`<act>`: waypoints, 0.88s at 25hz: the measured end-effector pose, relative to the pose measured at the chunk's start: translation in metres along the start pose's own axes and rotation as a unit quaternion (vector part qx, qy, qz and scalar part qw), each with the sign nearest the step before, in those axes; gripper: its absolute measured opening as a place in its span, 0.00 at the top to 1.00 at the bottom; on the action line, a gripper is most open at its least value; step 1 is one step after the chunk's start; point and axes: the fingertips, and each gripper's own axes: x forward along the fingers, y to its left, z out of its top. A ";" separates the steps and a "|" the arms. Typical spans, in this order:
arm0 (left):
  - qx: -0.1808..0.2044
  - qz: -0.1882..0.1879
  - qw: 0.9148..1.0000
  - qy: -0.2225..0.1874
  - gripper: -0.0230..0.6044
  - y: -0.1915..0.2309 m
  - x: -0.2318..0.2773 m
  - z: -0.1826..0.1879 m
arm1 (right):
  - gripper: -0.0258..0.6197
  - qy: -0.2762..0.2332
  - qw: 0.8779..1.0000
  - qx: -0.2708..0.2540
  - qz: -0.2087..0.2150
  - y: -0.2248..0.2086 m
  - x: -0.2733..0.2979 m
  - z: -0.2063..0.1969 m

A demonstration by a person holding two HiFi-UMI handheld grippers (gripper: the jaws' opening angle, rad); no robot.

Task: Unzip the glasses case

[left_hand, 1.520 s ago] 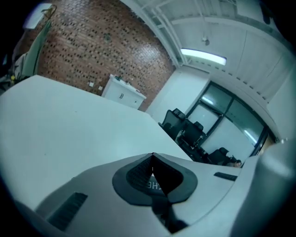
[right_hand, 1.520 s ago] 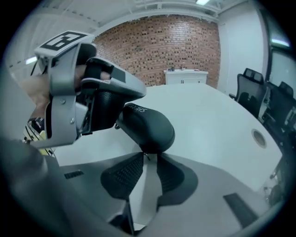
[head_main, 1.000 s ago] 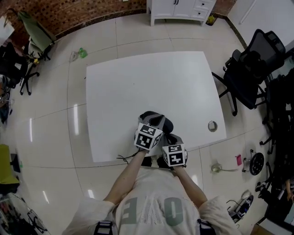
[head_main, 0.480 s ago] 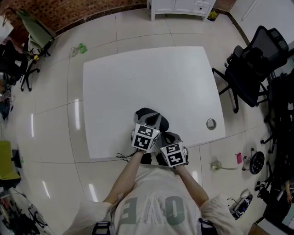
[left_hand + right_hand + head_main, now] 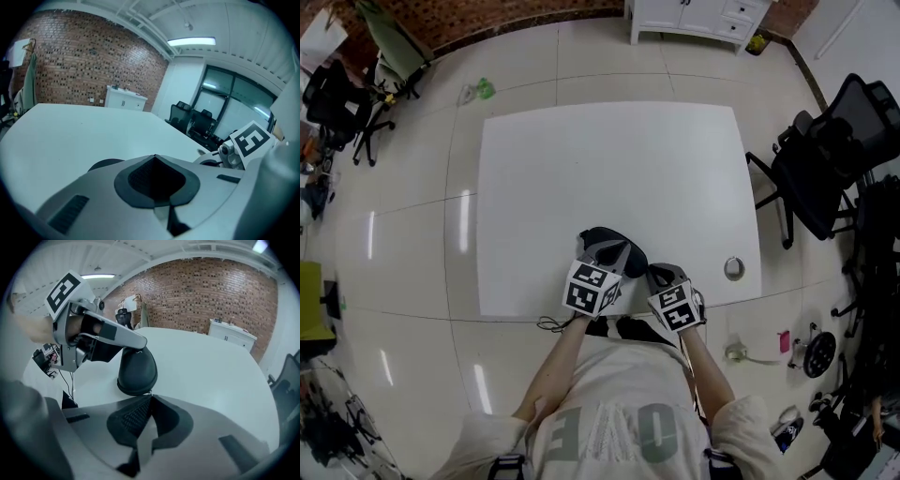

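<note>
The black glasses case (image 5: 602,241) lies near the front edge of the white table (image 5: 581,169). My left gripper (image 5: 617,251) is shut, and its tips rest on top of the case. In the right gripper view, that left gripper (image 5: 138,344) presses on the domed case (image 5: 137,369) from above. My right gripper (image 5: 657,275) is to the right of the case. Its jaws (image 5: 150,397) are shut at the case's near rim on what looks like the small zipper pull. In the left gripper view, the case (image 5: 104,164) shows only as a dark edge below the shut left gripper (image 5: 154,157).
A round metal grommet (image 5: 733,269) sits in the table at the right front. A black office chair (image 5: 825,159) stands to the right and a white cabinet (image 5: 698,17) is beyond the far edge. A thin black cable (image 5: 551,324) hangs at the front edge.
My right gripper has moved to the right, away from the left gripper and the case. The left gripper stays on the case.
</note>
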 end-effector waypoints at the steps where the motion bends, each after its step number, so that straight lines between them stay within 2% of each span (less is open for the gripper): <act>1: -0.004 0.001 1.000 -0.001 0.96 0.000 0.000 0.001 | 0.96 0.004 1.000 -0.017 0.004 -0.003 0.001 0.002; 6: -0.013 0.006 1.000 -0.008 0.96 0.003 0.002 0.004 | 0.96 0.020 0.997 -0.078 0.020 -0.003 0.001 0.007; 9: -0.006 0.044 0.999 -0.013 0.96 0.009 0.000 0.004 | 0.96 0.023 0.994 -0.099 0.038 0.015 -0.002 0.001; 12: -0.025 0.087 0.996 -0.022 0.96 0.024 -0.012 0.005 | 0.96 0.011 0.993 -0.107 0.050 0.038 -0.002 0.002; 14: -0.032 0.114 0.993 -0.021 0.96 0.035 -0.024 0.000 | 0.96 0.003 0.988 -0.141 0.063 0.060 -0.002 0.006; 17: -0.034 0.140 0.989 -0.016 0.96 0.041 -0.037 -0.007 | 0.96 -0.011 0.977 -0.181 0.109 0.098 -0.002 0.011; 20: -0.025 0.151 0.988 -0.015 0.96 0.043 -0.044 -0.011 | 0.96 -0.019 0.969 -0.202 0.139 0.121 0.001 0.014; 22: -0.036 0.146 0.988 -0.021 0.96 0.042 -0.046 -0.015 | 0.96 -0.013 0.968 -0.208 0.142 0.124 0.005 0.009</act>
